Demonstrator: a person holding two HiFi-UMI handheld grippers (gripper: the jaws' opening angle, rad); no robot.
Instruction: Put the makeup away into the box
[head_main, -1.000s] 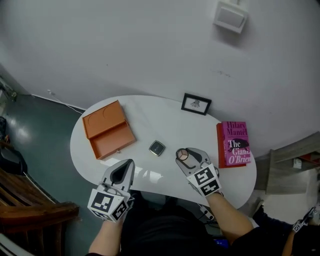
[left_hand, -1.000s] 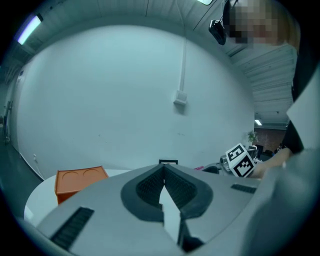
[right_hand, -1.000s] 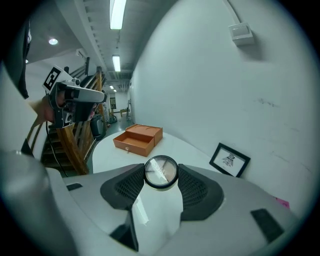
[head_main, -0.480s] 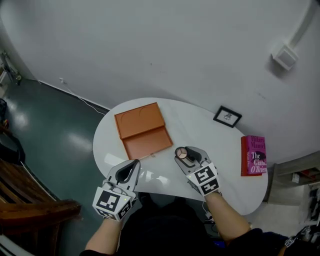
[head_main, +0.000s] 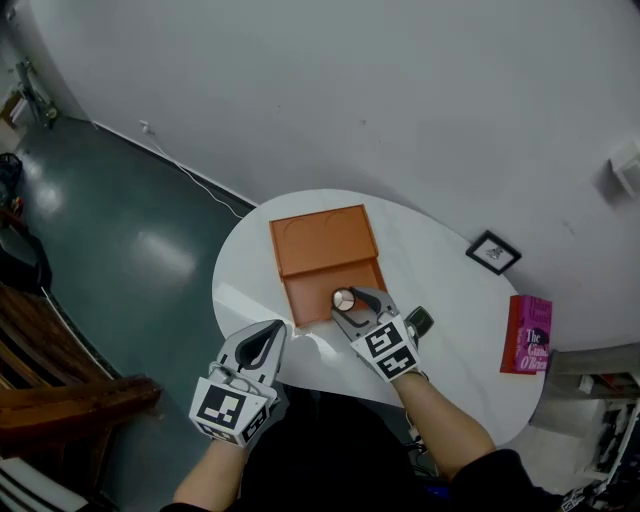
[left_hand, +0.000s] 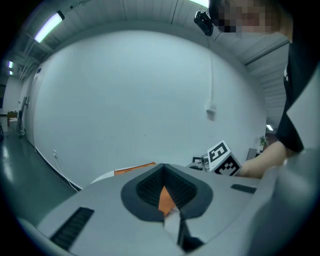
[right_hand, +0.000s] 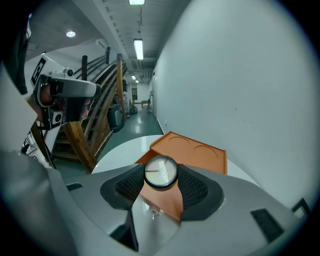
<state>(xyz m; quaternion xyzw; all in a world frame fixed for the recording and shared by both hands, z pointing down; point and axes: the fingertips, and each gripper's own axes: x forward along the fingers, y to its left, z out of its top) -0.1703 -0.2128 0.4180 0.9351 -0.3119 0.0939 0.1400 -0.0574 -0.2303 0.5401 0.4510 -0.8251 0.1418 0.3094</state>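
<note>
An orange box (head_main: 322, 240) lies open on the white table (head_main: 245, 290), lid folded back, with its tray (head_main: 312, 295) nearest me. My right gripper (head_main: 350, 303) is shut on a small round makeup jar (head_main: 343, 299) and holds it over the tray's near right corner. In the right gripper view the jar (right_hand: 160, 172) sits between the pads, above the box (right_hand: 197, 152). A small square compact (head_main: 420, 320) lies on the table just right of that gripper. My left gripper (head_main: 262, 340) hovers at the table's near edge, shut and empty; in its own view its tips (left_hand: 162, 167) meet, and the box (left_hand: 134, 170) lies beyond.
A small black picture frame (head_main: 492, 252) stands at the table's back right. A pink book (head_main: 528, 335) lies at the right end. Wooden furniture (head_main: 60, 400) stands on the dark floor to the left. A grey wall rises behind the table.
Both grippers have travelled left along the table toward the box. The right one, still gripping the jar, now reaches the tray. The compact now lies to its right instead of its left.
</note>
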